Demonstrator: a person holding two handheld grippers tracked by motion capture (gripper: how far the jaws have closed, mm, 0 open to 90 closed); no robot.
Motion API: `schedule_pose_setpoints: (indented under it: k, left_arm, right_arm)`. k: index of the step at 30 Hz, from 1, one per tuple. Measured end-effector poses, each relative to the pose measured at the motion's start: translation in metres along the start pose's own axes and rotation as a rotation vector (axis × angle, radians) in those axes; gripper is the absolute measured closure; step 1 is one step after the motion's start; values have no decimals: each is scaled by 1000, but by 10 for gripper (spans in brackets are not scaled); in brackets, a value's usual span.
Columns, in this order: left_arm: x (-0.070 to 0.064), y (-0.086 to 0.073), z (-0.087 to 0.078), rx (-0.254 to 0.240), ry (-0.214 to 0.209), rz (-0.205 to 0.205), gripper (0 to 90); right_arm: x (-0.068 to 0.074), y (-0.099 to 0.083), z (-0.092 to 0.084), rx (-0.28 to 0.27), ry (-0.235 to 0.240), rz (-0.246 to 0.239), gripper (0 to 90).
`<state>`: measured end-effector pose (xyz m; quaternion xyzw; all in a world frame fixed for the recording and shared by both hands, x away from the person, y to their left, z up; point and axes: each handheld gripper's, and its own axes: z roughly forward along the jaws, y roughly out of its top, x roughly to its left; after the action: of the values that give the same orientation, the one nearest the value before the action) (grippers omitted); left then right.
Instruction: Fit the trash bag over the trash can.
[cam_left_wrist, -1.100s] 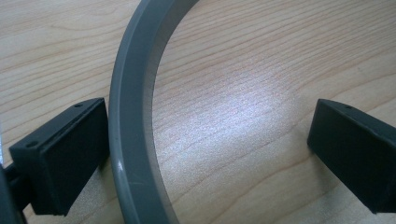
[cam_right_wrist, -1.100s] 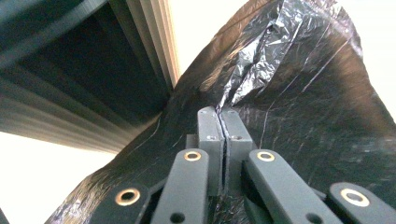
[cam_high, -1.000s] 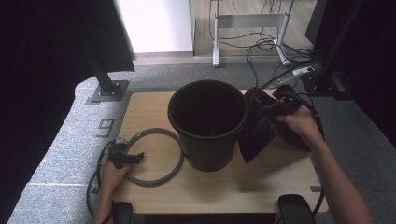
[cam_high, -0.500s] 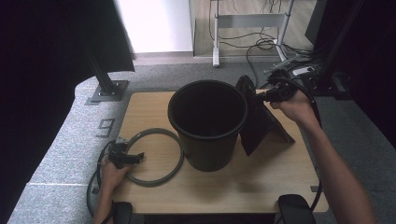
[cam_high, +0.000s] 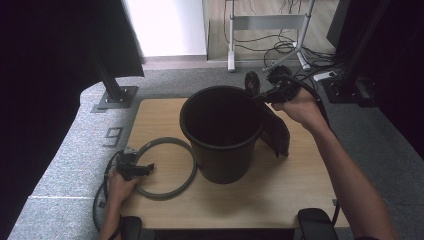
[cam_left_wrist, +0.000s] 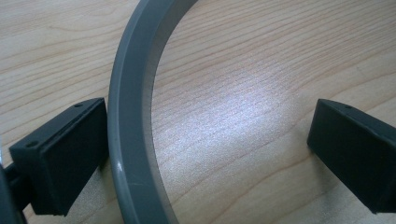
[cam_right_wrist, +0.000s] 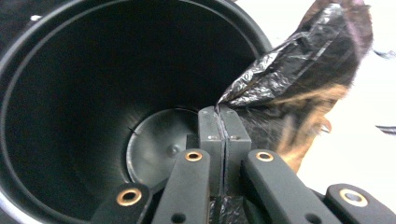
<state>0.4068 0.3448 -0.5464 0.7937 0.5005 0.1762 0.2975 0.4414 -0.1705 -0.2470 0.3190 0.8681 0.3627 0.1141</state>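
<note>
A black bin (cam_high: 221, 132) stands upright in the middle of the wooden table (cam_high: 280, 195). My right gripper (cam_high: 260, 96) hovers at the bin's far right rim, shut on a corner of a black plastic bag (cam_high: 277, 132) that hangs down beside the bin. In the right gripper view the jaws (cam_right_wrist: 223, 116) meet on the crinkled bag (cam_right_wrist: 299, 70) above the bin's empty inside (cam_right_wrist: 93, 93). A grey ring (cam_high: 192, 167) lies flat to the left of the bin. My left gripper (cam_high: 145, 169) rests open at its near left edge, the ring (cam_left_wrist: 133, 116) beside one pad (cam_left_wrist: 65, 154).
The table ends a short way to the right of the bag. Two black pads (cam_high: 312, 222) sit at its front edge. Beyond the far edge, a metal stand (cam_high: 270, 30) and loose cables (cam_high: 300, 55) lie on the floor. A stand base (cam_high: 116, 95) sits left.
My right hand has risen and moved toward the bin's far rim, lifting the bag off the table so that it hangs. The left gripper and the ring have stayed put.
</note>
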Motion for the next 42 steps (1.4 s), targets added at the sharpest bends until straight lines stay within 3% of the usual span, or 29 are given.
schedule_pose_setpoints:
  k: [9,11,30,38,42]
  left_arm:
    - [0,0,0,0,0,0,0]
    - [0,0,0,0,0,0,0]
    - [0,0,0,-1,0,0,0]
    - [0,0,0,-2,0,-1,0]
    - [0,0,0,-1,0,-1,0]
  right_arm:
    - [21,19,26,27,54,-55,881]
    - [29,24,39,40,70,-73,881]
    - [58,50,102,105,125,-106,865]
    - [76,56,131,132,191,-138,865]
    - [76,56,135,127,197,-145,791]
